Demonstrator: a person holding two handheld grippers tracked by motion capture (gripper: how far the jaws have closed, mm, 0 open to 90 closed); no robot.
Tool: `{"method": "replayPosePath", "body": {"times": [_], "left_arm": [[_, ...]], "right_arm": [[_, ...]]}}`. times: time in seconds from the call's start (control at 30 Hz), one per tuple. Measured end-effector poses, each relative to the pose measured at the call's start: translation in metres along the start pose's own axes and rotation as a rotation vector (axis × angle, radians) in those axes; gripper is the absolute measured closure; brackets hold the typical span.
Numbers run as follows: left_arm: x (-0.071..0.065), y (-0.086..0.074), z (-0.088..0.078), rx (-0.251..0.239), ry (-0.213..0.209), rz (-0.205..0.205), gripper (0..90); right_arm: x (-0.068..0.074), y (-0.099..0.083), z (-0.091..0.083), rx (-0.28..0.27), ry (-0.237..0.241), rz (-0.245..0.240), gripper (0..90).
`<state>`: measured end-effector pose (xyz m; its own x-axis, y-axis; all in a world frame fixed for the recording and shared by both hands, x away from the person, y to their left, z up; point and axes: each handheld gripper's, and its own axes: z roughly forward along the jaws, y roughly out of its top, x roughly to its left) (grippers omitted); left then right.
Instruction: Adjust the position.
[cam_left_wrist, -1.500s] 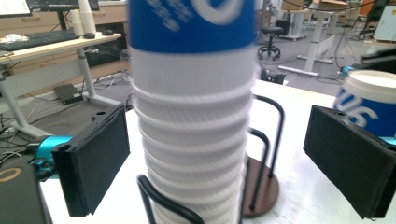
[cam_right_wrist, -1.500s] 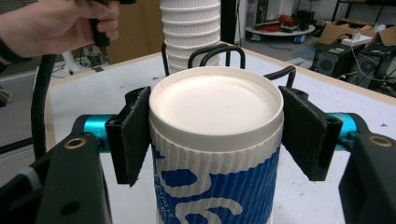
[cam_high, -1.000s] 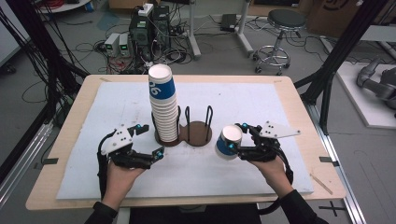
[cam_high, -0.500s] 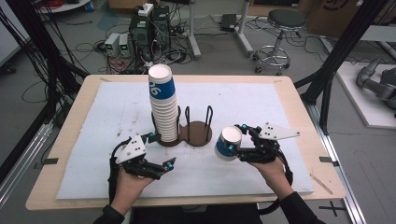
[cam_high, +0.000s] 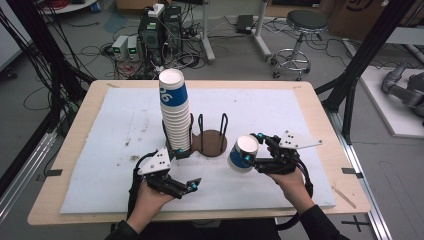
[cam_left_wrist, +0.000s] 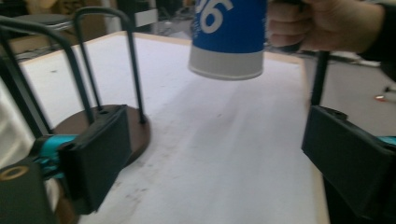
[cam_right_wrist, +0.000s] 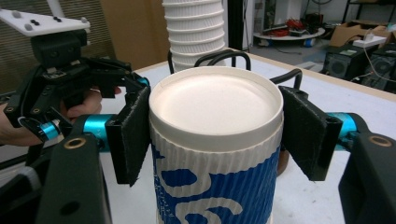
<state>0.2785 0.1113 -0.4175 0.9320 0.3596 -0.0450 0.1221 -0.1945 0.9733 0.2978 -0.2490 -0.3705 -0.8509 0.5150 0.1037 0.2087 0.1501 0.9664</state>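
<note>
High view: the dark round cup holder (cam_high: 211, 142) stands near the middle of the bench (cam_high: 90, 115), on a white mat (cam_high: 260, 107). On the holder's left side rises a tall stack of paper cups (cam_high: 176, 115), white and ribbed, with a blue-banded cup on top.

The right hand-held gripper (cam_high: 252, 159) sits just to the right of the holder, raised off the mat. Its jaws are clamped on a single blue-and-white paper cup (cam_high: 243, 153), which is tipped so its open mouth faces up and towards the holder. In the right gripper view the two black pads press the cup (cam_right_wrist: 215, 154) on either side just below the rim, and the holder's wire loops (cam_right_wrist: 224, 58) and the stack (cam_right_wrist: 194, 28) stand right behind it.

The left hand-held gripper (cam_high: 195, 184) is in front of the holder — towards the person — and a little to its left, low over the mat. Its jaws stand wide apart with nothing between them, though they have just been closing a little. In the left gripper view, the holder's brown base (cam_left_wrist: 135, 130) and black loops lie just beside the left-hand jaw, and the held cup (cam_left_wrist: 229, 39) hangs farther off above the mat, with the person's right hand (cam_left_wrist: 327, 23) behind it.
</note>
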Motion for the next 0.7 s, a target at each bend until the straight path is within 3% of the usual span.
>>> {"method": "replayPosePath", "body": {"times": [0.03, 0.2, 0.3, 0.4, 0.5, 0.7], "left_arm": [[0.001, 0.0, 0.001, -0.004, -0.024, -0.005, 11.6], [-0.002, -0.001, 0.008, -0.013, -0.063, -0.017, 11.7], [-0.006, 0.0, 0.015, 0.001, -0.07, 0.003, 11.6], [-0.01, -0.001, 0.025, 0.021, -0.11, -0.007, 11.6], [-0.014, -0.002, 0.034, 0.044, -0.116, 0.007, 11.6], [-0.021, -0.001, 0.047, 0.013, -0.122, 0.024, 10.8]], "right_arm": [[0.001, 0.0, 0.0, 0.0, 0.004, -0.004, 30.6], [0.007, -0.001, 0.004, 0.006, 0.041, -0.014, 30.6], [0.013, -0.001, 0.008, 0.014, 0.069, -0.029, 30.6], [0.016, -0.001, 0.011, 0.015, 0.09, -0.038, 30.6], [0.018, -0.002, 0.014, 0.022, 0.109, -0.043, 30.6], [0.025, -0.003, 0.018, 0.027, 0.159, -0.041, 30.6]]}}
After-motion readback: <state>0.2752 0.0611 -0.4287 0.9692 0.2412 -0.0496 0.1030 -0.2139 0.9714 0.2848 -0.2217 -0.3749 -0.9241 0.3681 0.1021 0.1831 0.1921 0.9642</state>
